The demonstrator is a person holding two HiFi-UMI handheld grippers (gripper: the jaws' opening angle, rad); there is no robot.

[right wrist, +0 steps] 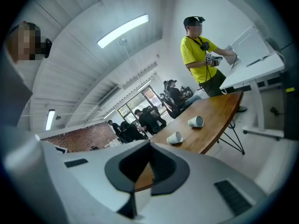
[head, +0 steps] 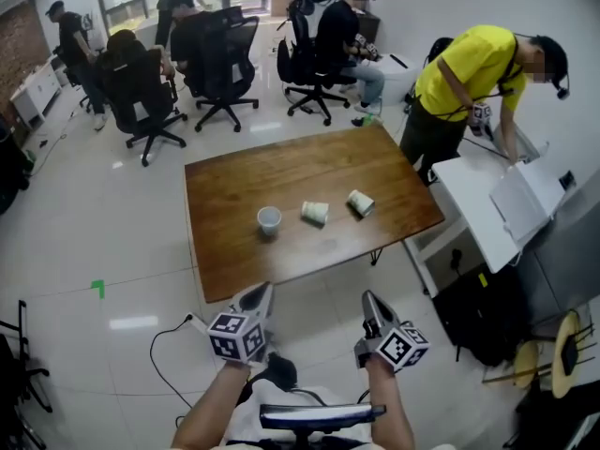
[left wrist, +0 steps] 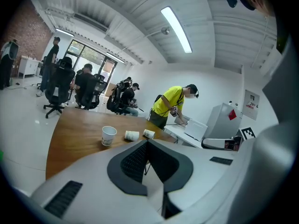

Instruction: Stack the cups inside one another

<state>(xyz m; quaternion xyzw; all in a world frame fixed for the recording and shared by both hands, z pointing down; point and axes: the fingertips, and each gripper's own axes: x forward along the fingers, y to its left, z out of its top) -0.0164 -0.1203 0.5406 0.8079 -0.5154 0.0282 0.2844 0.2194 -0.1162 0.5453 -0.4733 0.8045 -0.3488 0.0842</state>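
On table (head: pixel 246 184) three cups sitting apart in row, none stacked: left cup (head: pixel 269 219) standing upright, middle cup (head: pixel 315 213) and right cup (head: pixel 360 202) lying on side. Just short of near table edge, left gripper (head: pixel 257 298) and right gripper (head: pixel 371 302) hovering, apart from cups. Jaws of both pressing together, tips meeting, gripping nothing. Behind table, person (head: pixel 464 68) in yellow shirt bending over white desk (head: pixel 469 193).

The left gripper (head: pixel 255 298) and right gripper (head: pixel 371 305) sit side by side, jaws together and empty, tilted slightly downward.
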